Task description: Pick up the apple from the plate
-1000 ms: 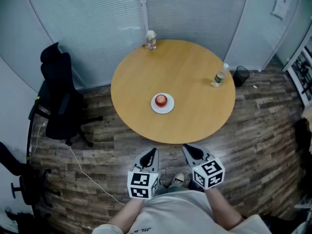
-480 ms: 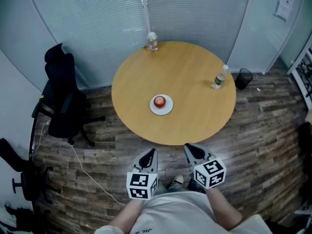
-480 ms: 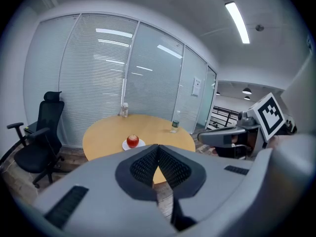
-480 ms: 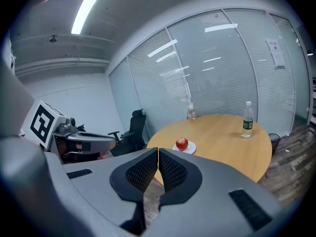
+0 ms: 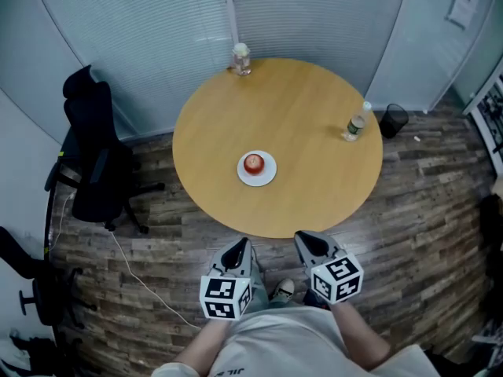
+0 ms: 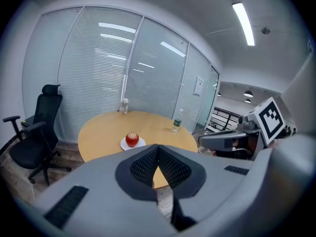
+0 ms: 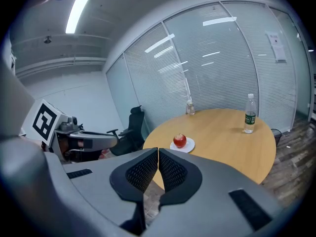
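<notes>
Closest to me, I hold both grippers low in front of my body, side by side over the wood-plank floor [image 5: 409, 210], short of the table's near edge. My left gripper [image 5: 240, 246] has its jaws pressed together with nothing between them. My right gripper [image 5: 305, 239] is the same: jaws closed tip to tip, empty. Each points forward and somewhat down toward the round wooden table [image 5: 306, 187]. A shoe [image 5: 284, 290] shows between the two grippers. A white cable [image 5: 137, 277] trails across the floor to my left.

On the table, the red apple [image 5: 253, 162] sits upright on a small white plate [image 5: 269, 175], on the near-left part of the top, well apart from both grippers. Farther right, near the rim, stands a clear water bottle [image 5: 354, 124] with a green label. At the far edge stands a small clear container [image 5: 241, 60]. A black office chair [image 5: 93, 163] stands left of the table and a small black bin [image 5: 393, 119] right of it. Closed blinds [image 5: 157, 38] line the glass wall behind.
</notes>
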